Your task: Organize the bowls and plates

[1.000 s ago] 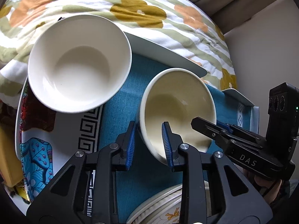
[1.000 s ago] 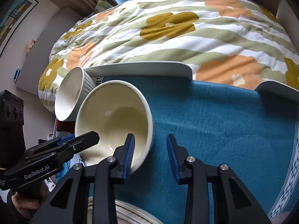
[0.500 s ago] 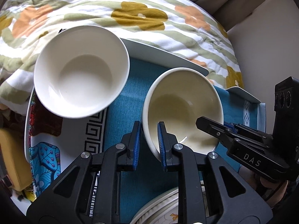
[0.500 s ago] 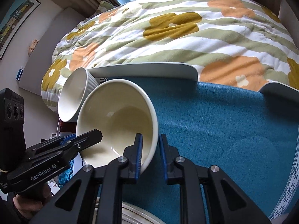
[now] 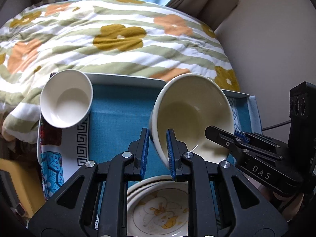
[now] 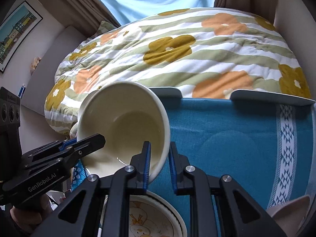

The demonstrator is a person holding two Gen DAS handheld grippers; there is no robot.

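A cream bowl point(image 5: 189, 114) hangs tilted above the blue cloth, held by both grippers on opposite sides of its rim. My left gripper point(image 5: 157, 150) is shut on its left rim, one pad inside, one outside. My right gripper point(image 6: 159, 158) is shut on its right rim point(image 6: 164, 130); in the left wrist view that gripper point(image 5: 223, 136) comes in from the right. A white bowl point(image 5: 66, 98) sits on a patterned plate point(image 5: 65, 150) at the left. Below the fingers lies a duck-printed dish point(image 5: 158, 207), also in the right wrist view as the duck dish point(image 6: 150, 217).
A tray point(image 6: 246, 96) lined with blue cloth point(image 6: 227, 138) holds the dishes, against a flowered quilt point(image 5: 118, 35). A yellow object point(image 5: 11, 181) stands at the far left. A pale dish edge point(image 6: 290, 213) shows at the lower right. A hand point(image 6: 27, 215) holds the left gripper.
Both grippers closed onto the cream bowl's rim, then lifted it off the cloth. The view has pulled back, and the duck-printed dish now shows beneath the fingers.
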